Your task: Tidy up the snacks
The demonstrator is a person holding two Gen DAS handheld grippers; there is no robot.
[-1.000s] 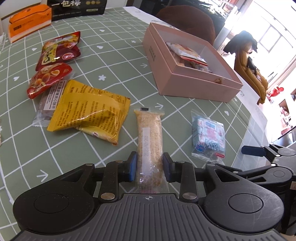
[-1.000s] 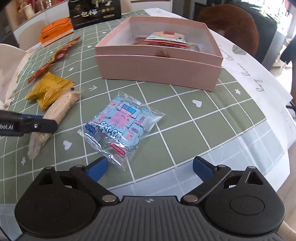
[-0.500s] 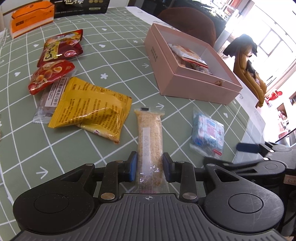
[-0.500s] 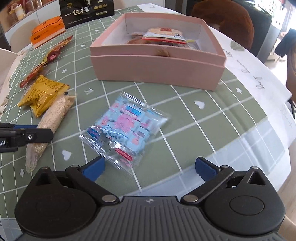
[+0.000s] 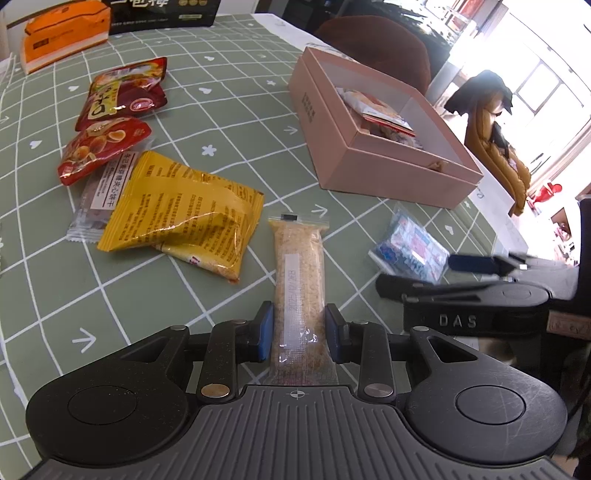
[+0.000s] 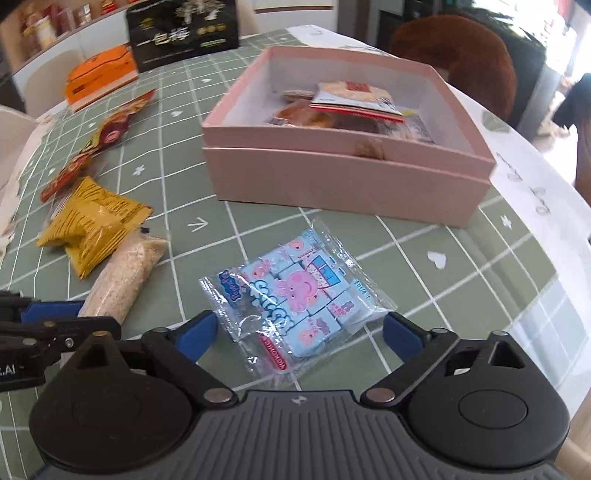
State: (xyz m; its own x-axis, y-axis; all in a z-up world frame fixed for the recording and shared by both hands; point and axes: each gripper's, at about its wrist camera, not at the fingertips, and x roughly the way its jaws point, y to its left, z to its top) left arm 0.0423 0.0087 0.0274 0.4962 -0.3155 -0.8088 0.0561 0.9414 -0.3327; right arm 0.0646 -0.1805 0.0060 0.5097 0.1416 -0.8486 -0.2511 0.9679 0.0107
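- Our left tool (image 5: 299, 330) gripped the near end of the long beige grain bar (image 5: 300, 273), its blue pads (image 5: 265, 332) pressed on both sides; the bar lay on the green checked surface (image 5: 221, 92), pointing toward 12 o'clock.
- Our right tool (image 6: 298, 332) stood wide with its jaws closing; the blue cartoon candy packet (image 6: 295, 295) lay flat between them, and the pads (image 6: 400, 334) did not yet press it.
- The pink box (image 6: 347, 181) sat at 12 o'clock from the packet, open, with several wrapped snacks inside.
- At 10 o'clock from the bar lay 1 yellow packet (image 5: 184, 210), overlapping a second yellow one.
- Beyond it, at 11 o'clock, we saw 2 red packets (image 5: 122, 96) and a grey wrapped biscuit (image 5: 103, 192).
- At the far edge of the surface sat an orange box (image 5: 62, 33) and a black box (image 6: 184, 33).
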